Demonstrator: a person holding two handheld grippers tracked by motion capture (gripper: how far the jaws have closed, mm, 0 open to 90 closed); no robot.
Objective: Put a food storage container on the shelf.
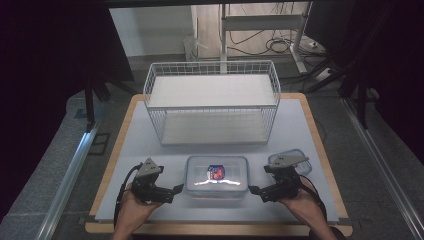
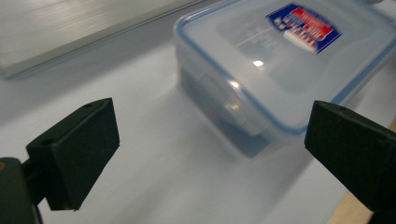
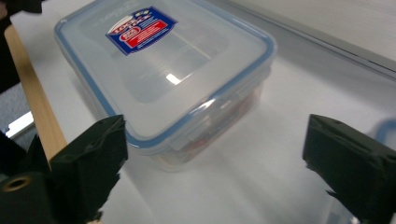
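The lidded plastic container (image 1: 216, 176) lies between the two open hand-held grippers.

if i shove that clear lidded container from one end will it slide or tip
The container would probably slide, not tip: it sits low, wide and flat on the smooth white mat. Its rigid-looking glossy plastic may feel slippery. Contents look sparse, so likely light.
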